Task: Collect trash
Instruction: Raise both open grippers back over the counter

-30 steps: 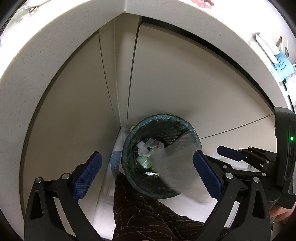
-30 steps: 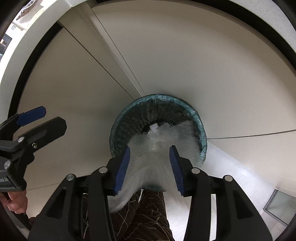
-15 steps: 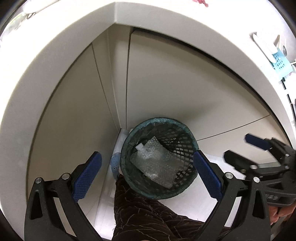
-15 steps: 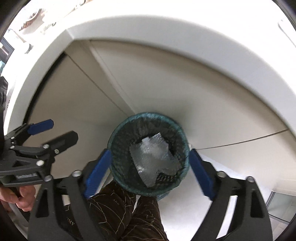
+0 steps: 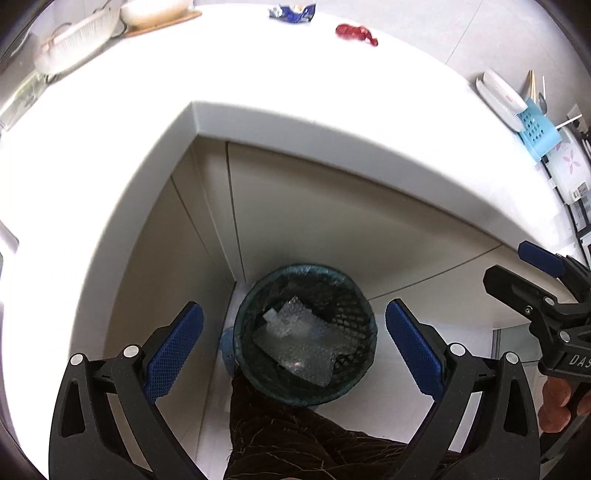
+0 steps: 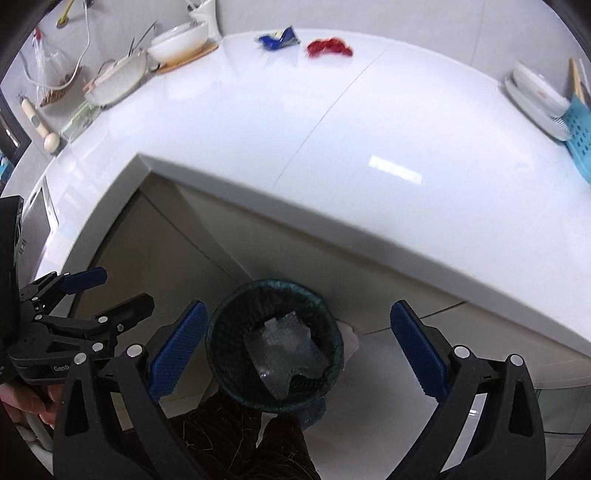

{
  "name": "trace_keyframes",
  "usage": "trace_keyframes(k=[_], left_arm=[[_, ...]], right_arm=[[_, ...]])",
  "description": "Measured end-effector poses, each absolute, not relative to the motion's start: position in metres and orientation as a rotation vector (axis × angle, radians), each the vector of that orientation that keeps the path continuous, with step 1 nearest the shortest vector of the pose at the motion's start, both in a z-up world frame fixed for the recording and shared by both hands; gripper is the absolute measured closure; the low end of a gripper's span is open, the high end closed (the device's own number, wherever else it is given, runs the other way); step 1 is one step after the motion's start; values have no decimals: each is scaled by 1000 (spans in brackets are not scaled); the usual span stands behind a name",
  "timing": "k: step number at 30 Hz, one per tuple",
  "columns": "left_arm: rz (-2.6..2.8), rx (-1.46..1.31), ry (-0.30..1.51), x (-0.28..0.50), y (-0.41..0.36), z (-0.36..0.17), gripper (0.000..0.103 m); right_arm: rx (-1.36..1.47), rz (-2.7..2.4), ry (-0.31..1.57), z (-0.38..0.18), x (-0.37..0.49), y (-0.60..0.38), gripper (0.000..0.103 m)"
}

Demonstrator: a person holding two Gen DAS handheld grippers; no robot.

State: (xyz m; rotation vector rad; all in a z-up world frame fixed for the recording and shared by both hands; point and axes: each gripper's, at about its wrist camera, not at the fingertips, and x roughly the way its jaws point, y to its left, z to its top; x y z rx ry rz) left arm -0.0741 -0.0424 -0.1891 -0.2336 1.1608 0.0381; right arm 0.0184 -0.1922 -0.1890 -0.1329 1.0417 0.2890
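Note:
A dark mesh trash bin [image 5: 354,295] [image 6: 225,321] stands on the floor in the cabinet corner. A clear bubble-wrap sheet [image 5: 299,343] [image 6: 284,350] lies inside it on top. My left gripper [image 5: 293,347] is open and empty above the bin; it also shows in the right wrist view [image 6: 107,288]. My right gripper [image 6: 299,347] is open and empty above the bin; it also shows in the left wrist view [image 5: 524,264]. On the white counter [image 6: 332,147] lie a red wrapper [image 5: 356,33] [image 6: 328,47] and a blue wrapper [image 5: 291,12] [image 6: 277,38].
Bowls and a board [image 6: 177,48] sit at the counter's back left, a dish [image 6: 114,81] beside them. A blue rack with white dishes [image 6: 569,118] stands at the right. Beige cabinet doors [image 5: 314,221] are behind the bin. The person's leg [image 5: 295,435] is below.
The right gripper opened and the bubble wrap dropped into the bin. Both grippers have risen, so the counter top with the wrappers has come into view.

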Motion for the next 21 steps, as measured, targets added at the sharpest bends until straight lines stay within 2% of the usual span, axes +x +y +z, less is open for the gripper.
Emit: trace_keyframes(k=[21], left_arm=[[53,-209,1027,-41,-62,-72,6]], right_arm=[[-40,253,851,-100,36,-219,8]])
